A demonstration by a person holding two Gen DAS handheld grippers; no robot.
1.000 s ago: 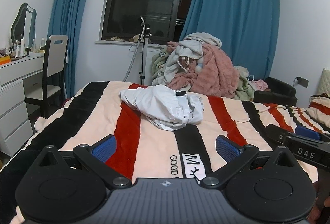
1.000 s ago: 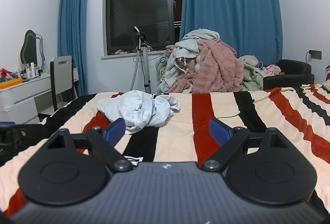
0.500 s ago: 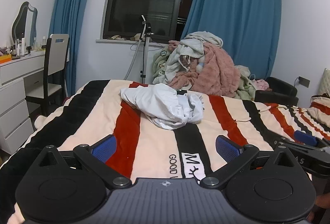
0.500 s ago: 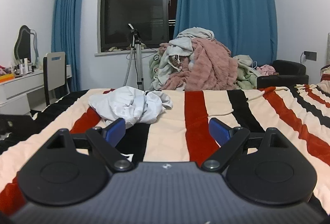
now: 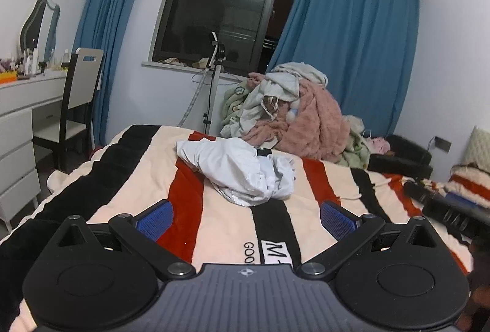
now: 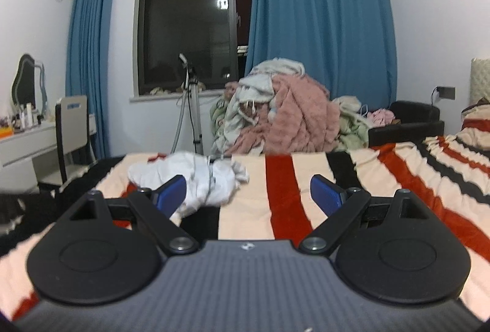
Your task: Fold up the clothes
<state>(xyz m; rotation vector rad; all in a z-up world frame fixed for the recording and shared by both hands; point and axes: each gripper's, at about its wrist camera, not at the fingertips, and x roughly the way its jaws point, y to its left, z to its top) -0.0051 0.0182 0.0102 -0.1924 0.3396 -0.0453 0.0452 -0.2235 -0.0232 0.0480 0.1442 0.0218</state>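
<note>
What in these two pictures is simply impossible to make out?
- White garment: crumpled, so its kind is unclear; blurred in the right view, partly behind a fingertip.
- Blanket lettering, left view: cut off by the left gripper.
- Desk bottles, left view: too small.

My left tool (image 5: 246, 217) is matt black plastic with ribbed blue pads (image 5: 338, 220). The white garment (image 5: 242, 176) is thin, crinkled cloth; the striped bedspread (image 5: 226, 225) under it looks soft and fleecy, the pink blanket (image 6: 297, 121) plush.
</note>
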